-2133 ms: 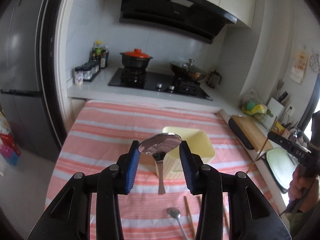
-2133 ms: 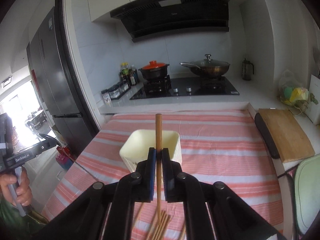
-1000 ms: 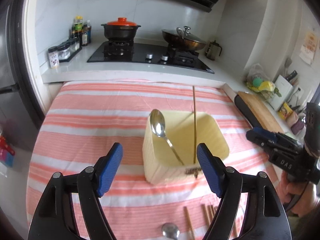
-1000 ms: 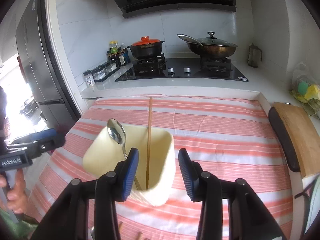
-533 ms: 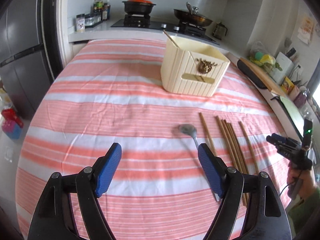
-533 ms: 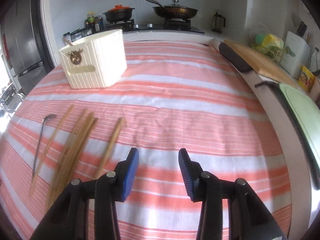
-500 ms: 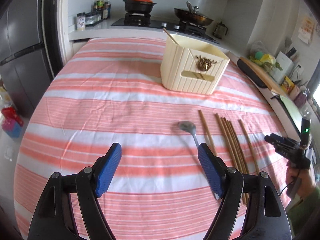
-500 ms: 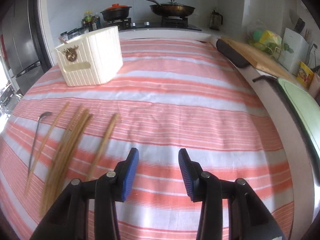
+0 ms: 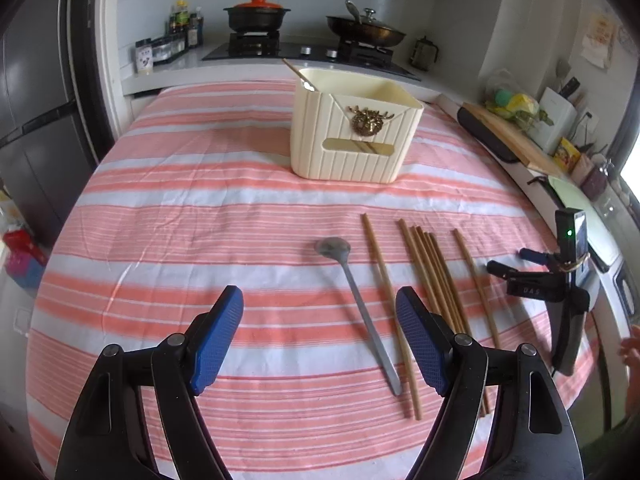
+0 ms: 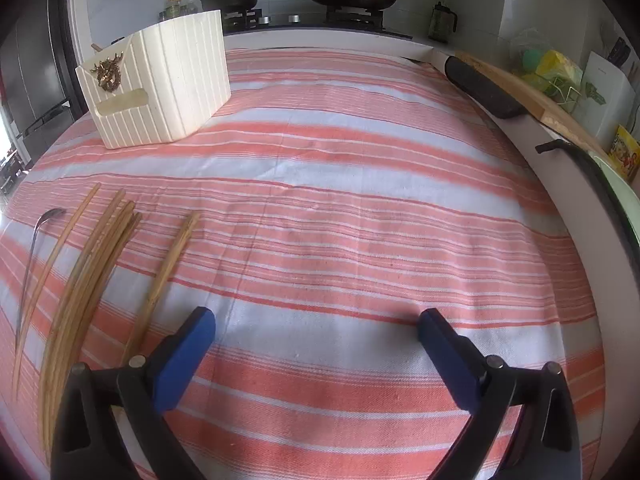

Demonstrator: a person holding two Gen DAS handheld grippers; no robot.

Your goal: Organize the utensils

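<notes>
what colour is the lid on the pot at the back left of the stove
Orange-red, on a black pot; clearest in the left wrist view.

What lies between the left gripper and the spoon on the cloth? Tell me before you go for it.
Nothing visible. The left gripper hangs open above the striped cloth, and the spoon lies flat just ahead, its handle running toward the right-hand finger. One chopstick lies right beside the handle and could get caught too.

**Utensil count**

One cream holder box [image 9: 344, 152]. Inside it: one chopstick tip [image 9: 292, 69] and one spoon tip [image 9: 309, 85] showing. In front of the box: one loose spoon [image 9: 352, 292], two single chopsticks [image 9: 384, 300] [image 9: 474, 276], and one tight bundle [image 9: 432, 276] of at least four, exact number unclear. Behind the box: two pots [image 9: 256, 16] [image 9: 364, 30].
</notes>
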